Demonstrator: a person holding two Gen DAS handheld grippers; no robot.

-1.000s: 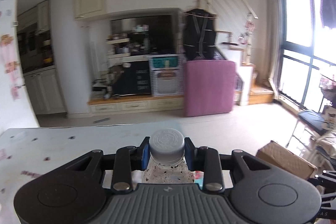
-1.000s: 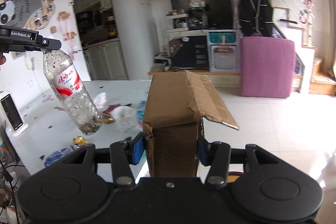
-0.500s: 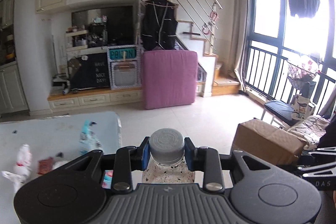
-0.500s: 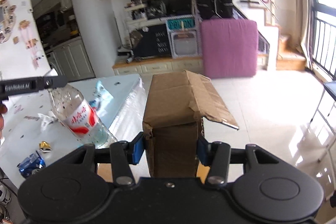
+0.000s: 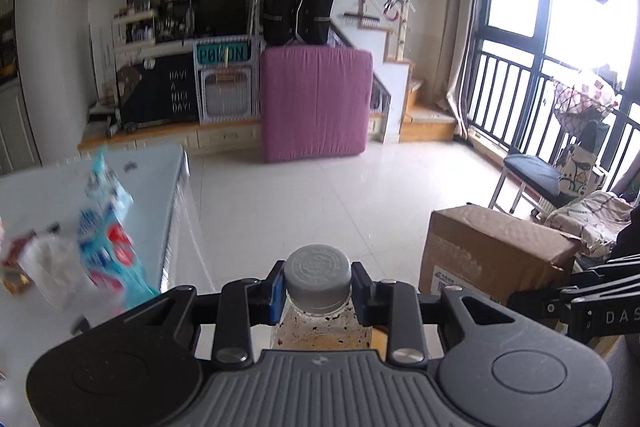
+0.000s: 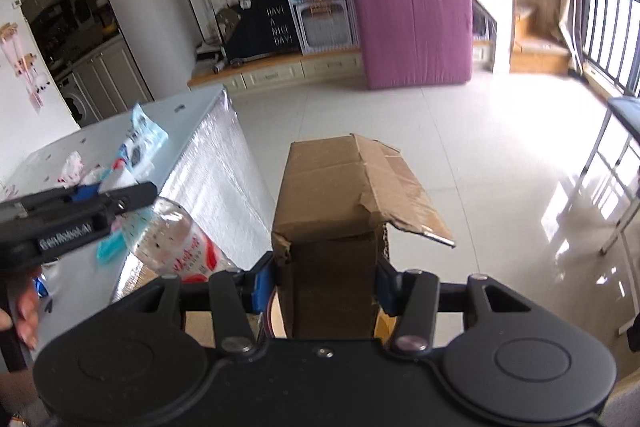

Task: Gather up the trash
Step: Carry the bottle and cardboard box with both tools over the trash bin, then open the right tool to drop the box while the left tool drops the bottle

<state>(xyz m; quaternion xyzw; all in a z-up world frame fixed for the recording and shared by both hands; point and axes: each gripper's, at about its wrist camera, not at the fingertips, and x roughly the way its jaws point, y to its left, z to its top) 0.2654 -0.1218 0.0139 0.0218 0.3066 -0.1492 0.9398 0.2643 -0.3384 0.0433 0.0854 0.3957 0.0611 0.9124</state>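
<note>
Left gripper [image 5: 318, 293] clamps bottle [image 5: 318, 327] at its cap, right gripper [image 6: 320, 285] clamps box [image 6: 340, 195], table [image 6: 192, 115] with wrappers [image 6: 136, 143] at left.

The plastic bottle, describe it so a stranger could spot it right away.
Beside the white table, the left gripper clamps the plastic bottle by its grey cap. Unlike the crumpled wrappers on the table, it is clear, red-labelled and hanging in the air.

the right gripper [image 6: 318, 285] clamps a flap of the cardboard box [image 6: 344, 195]. left of the box, the left gripper [image 6: 72, 211] holds a plastic bottle [image 6: 176, 243] by its neck. wrappers [image 6: 136, 147] lie on the table [image 6: 192, 115] farther left of the box.
</note>
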